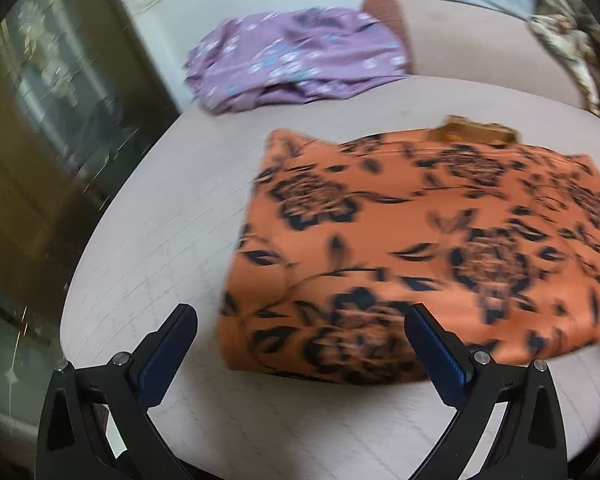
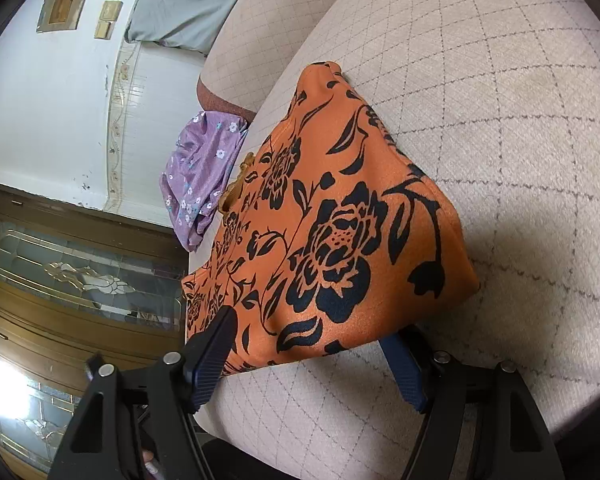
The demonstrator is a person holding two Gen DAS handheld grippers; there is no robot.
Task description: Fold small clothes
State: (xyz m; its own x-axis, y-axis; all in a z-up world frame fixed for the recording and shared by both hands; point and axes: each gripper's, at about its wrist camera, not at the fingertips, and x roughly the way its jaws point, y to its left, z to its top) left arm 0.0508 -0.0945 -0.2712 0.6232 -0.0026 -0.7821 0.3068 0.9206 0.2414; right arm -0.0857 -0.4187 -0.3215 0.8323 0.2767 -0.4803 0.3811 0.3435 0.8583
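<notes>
A folded orange garment with black flowers [image 1: 412, 248] lies flat on a beige quilted seat cushion [image 1: 160, 220]. My left gripper [image 1: 300, 318] hovers open just above the garment's near left corner, and its dark blue pads touch nothing. In the right wrist view the same orange garment [image 2: 332, 216] fills the middle. My right gripper [image 2: 310, 332] stands wide open at its near edge. The cloth's edge lies between the jaws and drapes over the tip of the right finger [image 2: 404, 372]. A crumpled purple flowered garment [image 1: 296, 56] [image 2: 200, 172] lies farther back on the cushion.
A beige backrest [image 1: 480, 48] rises behind the seat, with a grey pillow [image 2: 188, 0] above it. The cushion's rounded edge drops off on the left toward a wooden door with patterned glass [image 1: 40, 100] [image 2: 80, 272]. Bare cushion [image 2: 500, 120] extends beside the orange garment.
</notes>
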